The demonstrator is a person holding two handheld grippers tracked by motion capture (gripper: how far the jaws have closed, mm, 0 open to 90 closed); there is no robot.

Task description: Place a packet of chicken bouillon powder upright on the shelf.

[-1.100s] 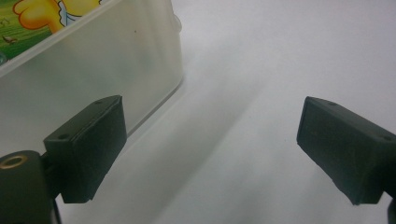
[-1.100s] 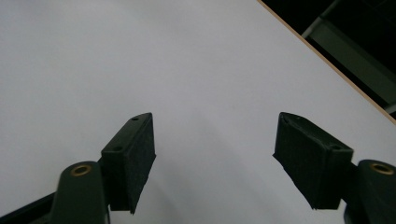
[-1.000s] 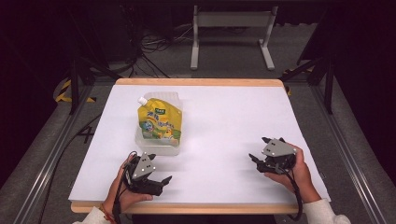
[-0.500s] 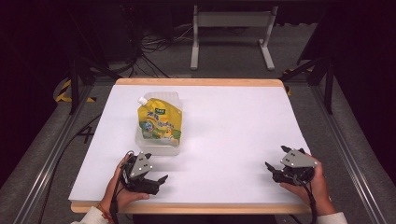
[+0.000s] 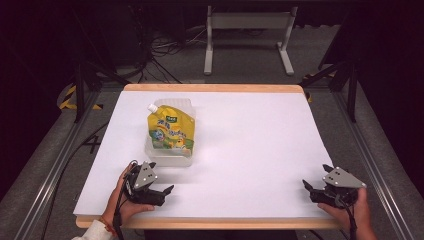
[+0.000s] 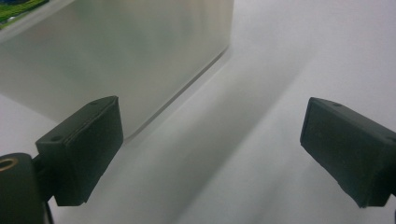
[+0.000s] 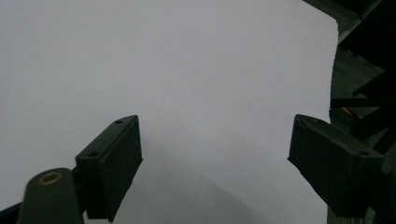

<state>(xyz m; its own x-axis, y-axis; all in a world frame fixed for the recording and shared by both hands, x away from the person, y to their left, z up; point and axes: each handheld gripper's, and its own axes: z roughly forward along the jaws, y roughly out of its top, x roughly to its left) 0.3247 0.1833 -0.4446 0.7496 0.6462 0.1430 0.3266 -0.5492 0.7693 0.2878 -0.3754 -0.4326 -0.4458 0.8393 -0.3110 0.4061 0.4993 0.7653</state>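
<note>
A yellow spouted pouch (image 5: 170, 131) lies on top of a clear plastic box (image 5: 168, 156) on the left half of the white table (image 5: 250, 135). My left gripper (image 5: 161, 177) rests just in front of the box, open and empty. In the left gripper view the box wall (image 6: 116, 56) stands close beyond the left gripper (image 6: 212, 149). My right gripper (image 5: 315, 176) sits at the front right corner, far from the box. Its jaws have just been opening, with nothing between them. The right gripper (image 7: 215, 163) looks over bare white sheet.
The table's right edge (image 7: 332, 70) runs close beside the right gripper, with dark floor and metal rails beyond. A wooden front rim (image 5: 210, 223) lies just behind both hands. A grey stand (image 5: 247, 35) and cables are on the floor past the far edge.
The right hand has drawn back toward the front right corner, and its jaws look wider. The left gripper has shifted only slightly. Pouch and box have not moved.
</note>
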